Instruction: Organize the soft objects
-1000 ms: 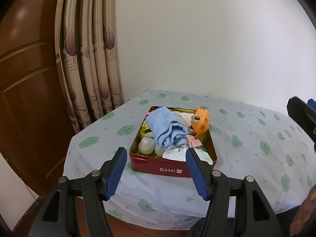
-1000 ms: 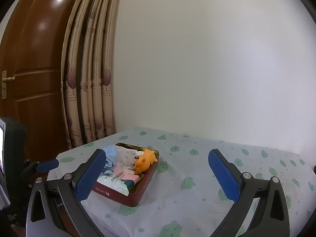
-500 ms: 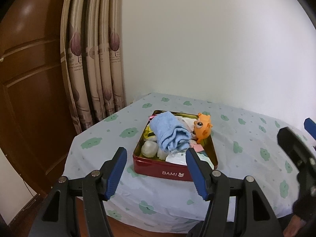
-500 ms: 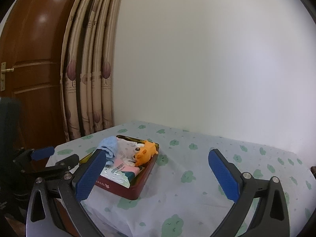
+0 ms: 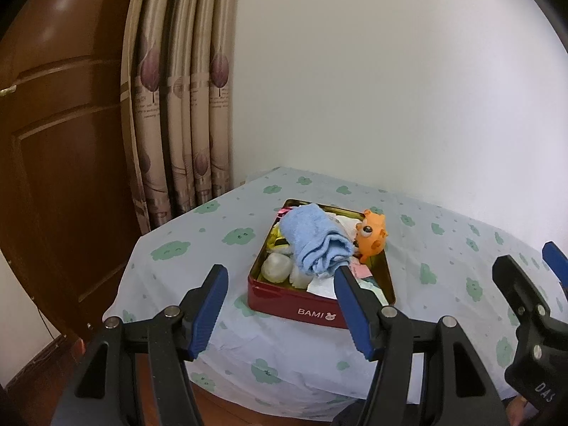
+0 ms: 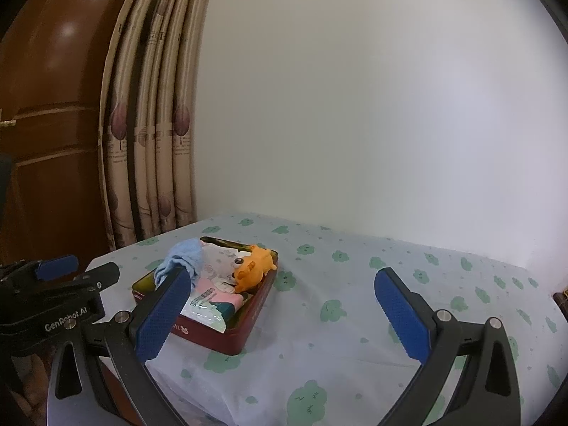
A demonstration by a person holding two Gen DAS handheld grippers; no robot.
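A red tin marked BAMI (image 5: 305,310) stands on the table near its front left corner; it also shows in the right wrist view (image 6: 248,330). In it lie a rolled blue towel (image 5: 316,243) (image 6: 183,254), an orange soft toy (image 5: 371,236) (image 6: 254,264), a pale round soft ball (image 5: 277,266) and paper packets (image 6: 209,300). My left gripper (image 5: 280,305) is open and empty, in front of the tin and short of it. My right gripper (image 6: 280,312) is open and empty, to the right of the tin above the cloth.
The table wears a white cloth with green cloud prints (image 6: 390,284). A white wall rises behind it. Patterned curtains (image 5: 177,106) and a brown wooden door (image 5: 53,142) stand to the left. The right gripper shows at the right edge of the left wrist view (image 5: 525,305).
Both grippers have drawn back and tilted up a little, so the tin sits lower and farther in view. The left gripper has come into the right wrist view's left edge. Jaws unchanged.
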